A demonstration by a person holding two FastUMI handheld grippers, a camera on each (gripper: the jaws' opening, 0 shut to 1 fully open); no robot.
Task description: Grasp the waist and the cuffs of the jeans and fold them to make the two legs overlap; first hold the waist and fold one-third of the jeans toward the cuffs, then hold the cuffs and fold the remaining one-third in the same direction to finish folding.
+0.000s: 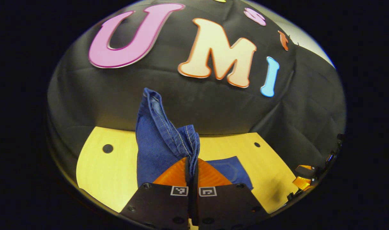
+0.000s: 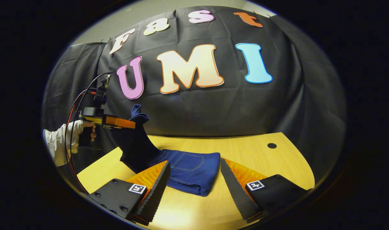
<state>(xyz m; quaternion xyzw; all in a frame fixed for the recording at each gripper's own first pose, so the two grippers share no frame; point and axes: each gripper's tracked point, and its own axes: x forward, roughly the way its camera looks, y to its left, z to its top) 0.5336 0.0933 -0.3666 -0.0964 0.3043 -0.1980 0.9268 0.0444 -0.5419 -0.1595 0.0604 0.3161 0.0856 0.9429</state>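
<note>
Dark blue jeans lie partly folded on the yellow table, a back pocket facing up. In the left gripper view my left gripper is shut on one end of the jeans, and the cloth stands up above the fingers. The right gripper view shows that left gripper raised above the table's left end, with the jeans hanging down from it to the folded part. My right gripper stands open low over the table's near side, just in front of the folded part, with nothing between its fingers.
A gloved hand and white sleeve hold the left gripper, with red and black cables looping from it. The table has round holes near its far corners. Black cloth walls close the back and sides.
</note>
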